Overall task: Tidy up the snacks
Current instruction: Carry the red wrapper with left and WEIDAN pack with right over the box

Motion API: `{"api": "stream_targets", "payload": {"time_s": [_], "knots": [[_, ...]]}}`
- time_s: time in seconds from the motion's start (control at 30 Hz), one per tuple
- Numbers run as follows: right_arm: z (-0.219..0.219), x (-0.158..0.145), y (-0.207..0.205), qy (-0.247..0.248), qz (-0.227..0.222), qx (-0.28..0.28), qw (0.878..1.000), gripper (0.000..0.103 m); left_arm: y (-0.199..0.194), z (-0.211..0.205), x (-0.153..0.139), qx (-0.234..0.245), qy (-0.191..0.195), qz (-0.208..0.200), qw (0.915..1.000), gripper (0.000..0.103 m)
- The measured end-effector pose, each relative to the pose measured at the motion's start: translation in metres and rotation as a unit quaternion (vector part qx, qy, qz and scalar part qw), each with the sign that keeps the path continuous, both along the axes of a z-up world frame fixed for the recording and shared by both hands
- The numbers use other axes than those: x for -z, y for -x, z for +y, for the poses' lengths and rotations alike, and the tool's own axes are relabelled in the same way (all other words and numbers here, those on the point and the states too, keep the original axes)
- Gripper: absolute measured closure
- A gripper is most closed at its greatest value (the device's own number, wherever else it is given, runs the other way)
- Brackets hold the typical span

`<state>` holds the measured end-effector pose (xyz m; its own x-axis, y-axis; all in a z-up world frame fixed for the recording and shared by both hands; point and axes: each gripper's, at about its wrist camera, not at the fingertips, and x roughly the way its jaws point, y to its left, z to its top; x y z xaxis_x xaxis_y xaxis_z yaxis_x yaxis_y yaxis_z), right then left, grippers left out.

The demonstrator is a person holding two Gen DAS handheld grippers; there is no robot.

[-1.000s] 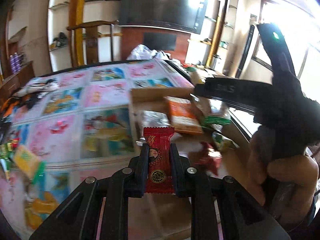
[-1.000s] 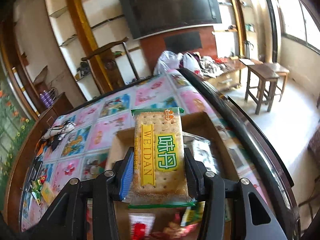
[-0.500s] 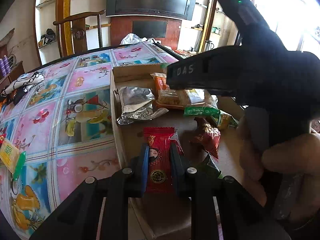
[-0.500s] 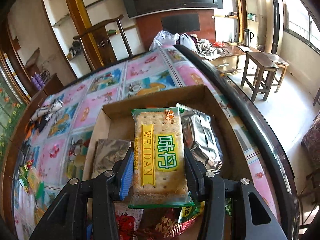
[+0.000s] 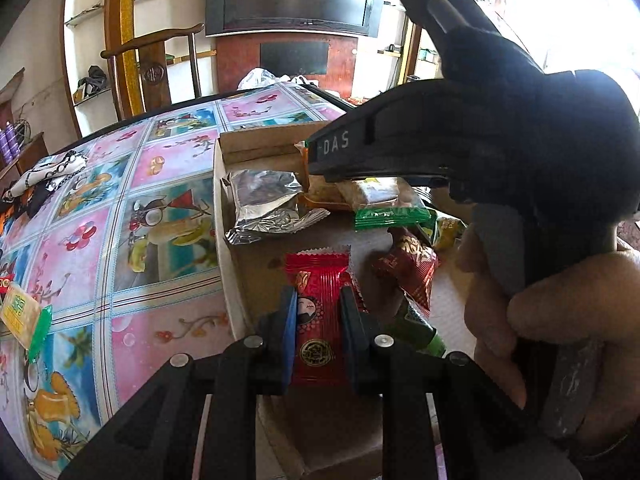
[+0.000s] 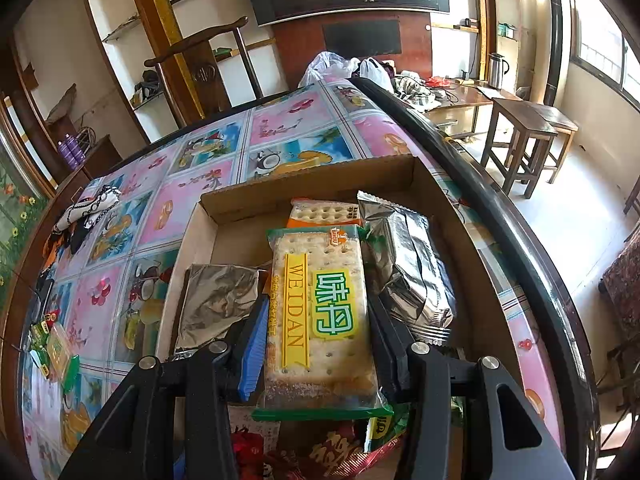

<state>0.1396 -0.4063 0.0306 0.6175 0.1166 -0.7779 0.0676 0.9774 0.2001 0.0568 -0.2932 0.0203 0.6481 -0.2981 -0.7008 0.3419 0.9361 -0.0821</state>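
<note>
My left gripper (image 5: 318, 300) is shut on a small red candy packet (image 5: 318, 320), held low over the near part of a shallow cardboard box (image 5: 264, 142). My right gripper (image 6: 320, 308) is shut on a green-edged cracker pack (image 6: 320, 312) and holds it inside the same cardboard box (image 6: 308, 188), between two silver foil pouches (image 6: 218, 300) (image 6: 408, 264) and above an orange-edged cracker pack (image 6: 324, 212). In the left wrist view the right gripper's black body (image 5: 460, 148) and the hand (image 5: 560, 312) holding it fill the right side, above a silver pouch (image 5: 264, 200) and dark red sweets (image 5: 412, 268).
The box rests on a round table covered with a pink and blue picture cloth (image 5: 120, 216). Loose snacks, among them a yellow cracker pack (image 5: 20, 312), lie at the table's left edge (image 6: 56, 348). A patterned cloth bundle (image 6: 88, 208) lies far left. A wooden chair (image 6: 200, 56) and stools (image 6: 524, 136) stand beyond the table.
Both grippers have sunk toward the box with their snacks still held. The cracker pack now sits down among the pouches, and the right gripper looms larger in the left wrist view.
</note>
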Motion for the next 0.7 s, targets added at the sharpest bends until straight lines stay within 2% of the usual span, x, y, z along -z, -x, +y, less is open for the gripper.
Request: {"api": "stream_targets", "payload": {"time_s": [0.53, 0.7], "knots": [[0.0033, -0.0034, 0.003, 0.007, -0.008, 0.0, 1.0, 0.052, 0.006, -0.0056, -0.0021, 0.012, -0.001, -0.002, 0.9999, 0.083], [0.001, -0.0077, 0.0049, 0.003, -0.016, 0.002, 1.0, 0.052, 0.0073, -0.005, -0.0045, 0.01, 0.001, -0.01, 0.9999, 0.072]]}}
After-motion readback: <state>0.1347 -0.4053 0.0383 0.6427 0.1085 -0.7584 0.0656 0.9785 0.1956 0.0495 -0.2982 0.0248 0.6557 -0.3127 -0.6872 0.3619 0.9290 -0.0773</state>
